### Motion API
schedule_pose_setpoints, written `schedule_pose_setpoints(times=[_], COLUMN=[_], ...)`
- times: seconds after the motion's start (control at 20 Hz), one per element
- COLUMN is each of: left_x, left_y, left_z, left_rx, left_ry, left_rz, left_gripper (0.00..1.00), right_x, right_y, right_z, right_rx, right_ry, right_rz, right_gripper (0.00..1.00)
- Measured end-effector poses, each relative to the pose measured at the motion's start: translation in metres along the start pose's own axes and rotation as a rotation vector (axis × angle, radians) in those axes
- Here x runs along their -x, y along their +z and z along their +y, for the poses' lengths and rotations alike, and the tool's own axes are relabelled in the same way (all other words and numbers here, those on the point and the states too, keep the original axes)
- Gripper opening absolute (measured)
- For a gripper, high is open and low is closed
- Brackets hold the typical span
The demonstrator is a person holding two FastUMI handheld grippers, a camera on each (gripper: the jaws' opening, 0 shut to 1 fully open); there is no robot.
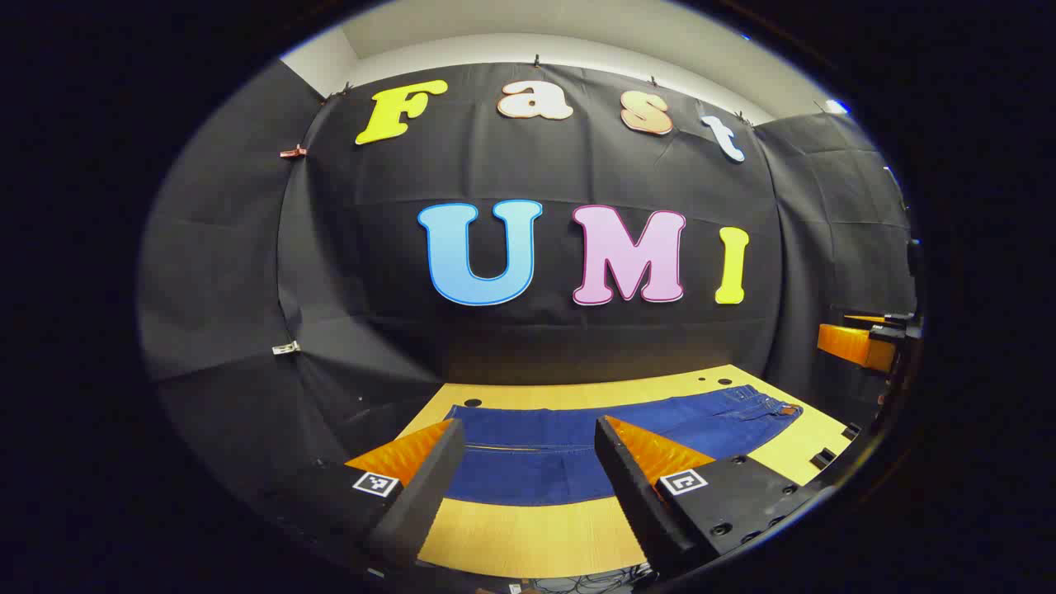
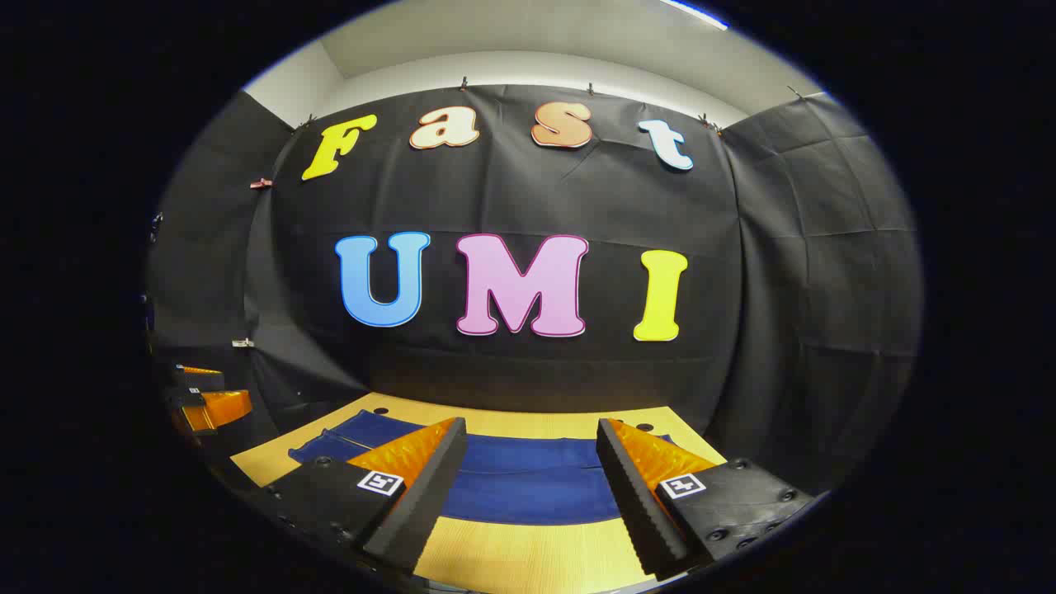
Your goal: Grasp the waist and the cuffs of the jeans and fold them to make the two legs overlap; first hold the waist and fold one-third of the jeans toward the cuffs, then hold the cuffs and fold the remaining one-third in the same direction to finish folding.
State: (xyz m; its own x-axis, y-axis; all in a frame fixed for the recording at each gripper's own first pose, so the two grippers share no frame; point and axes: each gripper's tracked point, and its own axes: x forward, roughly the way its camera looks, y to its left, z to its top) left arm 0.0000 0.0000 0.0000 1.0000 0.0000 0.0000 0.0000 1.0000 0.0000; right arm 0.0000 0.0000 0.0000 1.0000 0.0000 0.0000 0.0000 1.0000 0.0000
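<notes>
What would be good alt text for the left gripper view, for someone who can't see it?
Blue jeans lie flat across a yellow wooden table, waist toward the right, in front of a black cloth wall. The left gripper hovers open above the near table edge, its black-and-orange fingers framing the jeans without touching them. The right gripper shows at the far right edge.
</notes>
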Motion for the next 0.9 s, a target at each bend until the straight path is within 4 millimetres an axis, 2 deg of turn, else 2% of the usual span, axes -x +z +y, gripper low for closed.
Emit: schedule_pose_setpoints(times=[0.05, 0.7, 0.75, 0.8, 0.9], left_x=[-0.002, -0.006, -0.006, -0.006, -0.007], left_y=[0.0, 0.0, -0.001, -0.001, -0.001], left_z=[0.0, 0.005, 0.005, 0.006, 0.007], left_rx=[-0.003, 0.004, 0.004, 0.001, -0.002], left_ry=[-0.001, 0.002, 0.002, 0.002, 0.004], left_rz=[-0.001, -0.005, -0.006, -0.006, -0.007], left_gripper=[0.99, 0.99, 0.99, 0.99, 0.99], right_x=[-0.002, -0.012, -0.011, -0.012, -0.013], right_y=[0.0, -0.002, -0.002, -0.002, -0.004], right_z=[0.0, 0.012, 0.013, 0.014, 0.015], right_rx=[0.002, 0.011, 0.011, 0.013, 0.016], right_ry=[0.001, 0.034, 0.036, 0.038, 0.041], right_rz=[-0.001, 0.001, 0.001, 0.002, 0.005], right_gripper=[0.96, 0.96, 0.93, 0.96, 0.96])
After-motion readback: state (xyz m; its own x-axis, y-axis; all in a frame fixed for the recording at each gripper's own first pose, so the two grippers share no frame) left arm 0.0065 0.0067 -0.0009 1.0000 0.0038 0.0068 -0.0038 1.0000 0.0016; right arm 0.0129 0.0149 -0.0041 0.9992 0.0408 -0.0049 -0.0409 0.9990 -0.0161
